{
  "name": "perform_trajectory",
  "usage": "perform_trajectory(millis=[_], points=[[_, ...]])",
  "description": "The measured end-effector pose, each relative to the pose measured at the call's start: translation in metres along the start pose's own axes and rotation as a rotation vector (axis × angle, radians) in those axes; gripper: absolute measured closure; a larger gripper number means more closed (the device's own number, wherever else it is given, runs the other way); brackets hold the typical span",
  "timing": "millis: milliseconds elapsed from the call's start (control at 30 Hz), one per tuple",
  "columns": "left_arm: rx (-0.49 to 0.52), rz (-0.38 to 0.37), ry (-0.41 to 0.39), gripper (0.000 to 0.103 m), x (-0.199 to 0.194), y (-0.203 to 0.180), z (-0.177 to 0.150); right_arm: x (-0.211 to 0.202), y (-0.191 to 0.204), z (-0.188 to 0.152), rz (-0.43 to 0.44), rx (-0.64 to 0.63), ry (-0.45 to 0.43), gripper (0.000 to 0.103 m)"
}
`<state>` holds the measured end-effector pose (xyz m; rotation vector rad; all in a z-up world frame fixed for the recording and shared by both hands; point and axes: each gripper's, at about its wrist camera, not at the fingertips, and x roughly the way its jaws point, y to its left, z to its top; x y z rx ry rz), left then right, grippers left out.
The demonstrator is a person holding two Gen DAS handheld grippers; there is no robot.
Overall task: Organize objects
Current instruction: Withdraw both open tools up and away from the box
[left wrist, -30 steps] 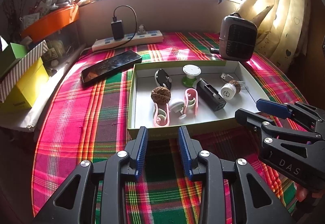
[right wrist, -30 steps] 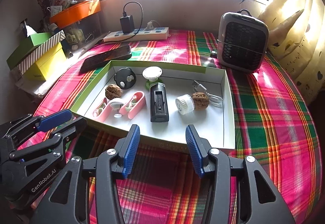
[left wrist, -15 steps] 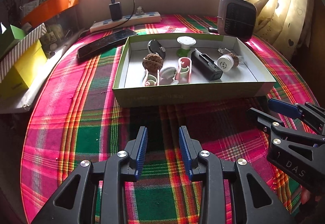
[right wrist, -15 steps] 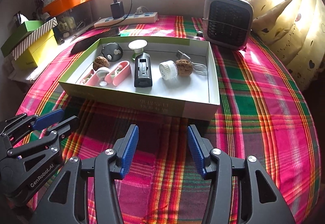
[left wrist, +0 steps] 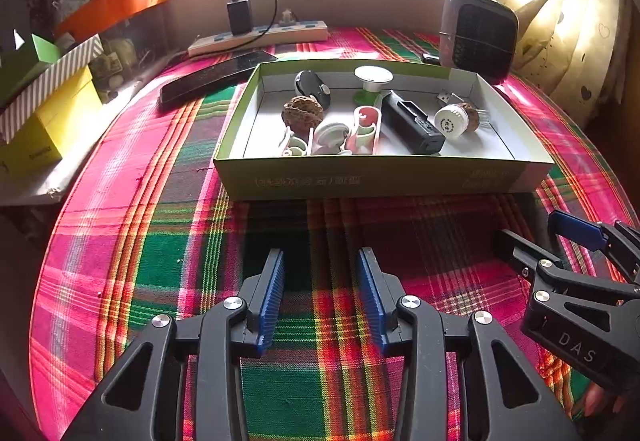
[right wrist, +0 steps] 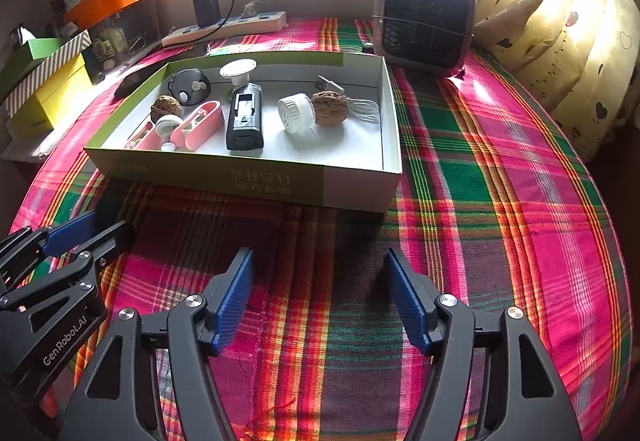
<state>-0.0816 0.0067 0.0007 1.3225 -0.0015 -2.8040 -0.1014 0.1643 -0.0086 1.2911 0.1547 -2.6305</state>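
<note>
Two black tongs with blue ribbed pads, both low over the pink, green and red checked tablecloth (left wrist: 160,241), side by side and not touching. Left gripper (left wrist: 320,257): let go, pads apart, only cloth between them. Right gripper (right wrist: 318,255): let go too, spread even wider, holding nothing. Just ahead of both, well past the fingertips: a flat green and white cardboard box (left wrist: 380,177) with no lid, sitting on the cloth, small things lying inside. On the left side of the box, a bumpy brown walnut (left wrist: 302,112), with a round black disc (left wrist: 312,83) leaning behind it near the back wall. In front of the walnut, pink plastic clips (left wrist: 366,129) with a small white round piece between them. At the back in the middle, a white mushroom-shaped knob on a green foot (left wrist: 373,79), standing up. Next to the clips, a long black plastic block (left wrist: 412,121), lying flat. To the right of that, a white round ribbed cap (right wrist: 296,112) on its side, touching a second brown walnut (right wrist: 329,107). Behind that walnut, maybe a small silver plug with thin white wires (right wrist: 360,107), hard to tell. Outside the box, on the far left, a flat black phone (left wrist: 216,75), close to the box corner. Farther back by the wall, a long cream power strip (left wrist: 260,35) with a black charger plugged in. At the back right, a small grey heater with a dark grille (right wrist: 426,21), standing just beyond the box.
</note>
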Motion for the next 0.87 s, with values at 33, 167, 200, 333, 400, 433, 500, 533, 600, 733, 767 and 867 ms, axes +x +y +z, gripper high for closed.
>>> perform_trajectory(millis=[33,167,200,333,400,433,500,533,600,733,767,867], points=[[-0.003,-0.002,0.0,0.067,0.0,0.0005,0.0002,0.0001,-0.0002,0.0,-0.001,0.001,0.0,0.035],[-0.008,-0.007,0.0,0.066,0.0003,0.0021,0.001,0.0002,-0.0006,-0.0003,-0.002,0.001,0.0,0.033],[-0.007,-0.005,0.0,0.066,0.0003,0.0022,0.001,0.0002,-0.0009,-0.0003,-0.002,0.002,0.0,0.033],[-0.007,-0.005,0.0,0.066,0.0005,0.0019,0.001,0.0013,-0.0006,0.0006,-0.002,0.004,0.001,0.032],[-0.007,-0.005,0.0,0.066,0.0005,0.0019,0.001,0.0014,-0.0009,0.0006,-0.002,0.003,0.002,0.032],[-0.007,-0.004,0.0,0.066,0.0006,0.0021,0.001,0.0014,-0.001,0.0005,-0.001,0.004,0.001,0.032],[-0.007,-0.005,0.0,0.066,0.0006,0.0016,0.0008,0.0015,-0.0009,0.0005,-0.001,0.002,0.002,0.031],[-0.008,-0.006,0.0,0.066,0.0006,0.002,0.0009,0.0016,-0.0004,0.0006,-0.001,0.002,0.002,0.031],[-0.007,-0.005,0.0,0.066,0.0006,0.0014,0.0008,0.0015,-0.0003,0.0006,0.0,0.002,0.002,0.03],[-0.008,-0.005,0.0,0.066,0.0007,0.0019,0.0009,0.0015,-0.0004,0.0006,0.0,0.002,0.002,0.029],[-0.008,-0.006,0.0,0.066,0.0006,0.0021,0.0009,0.0014,-0.0003,0.0005,-0.001,0.002,0.002,0.029],[-0.008,-0.005,0.0,0.065,0.0006,0.002,0.0009,0.0015,-0.0003,0.0006,-0.001,0.002,0.002,0.029]])
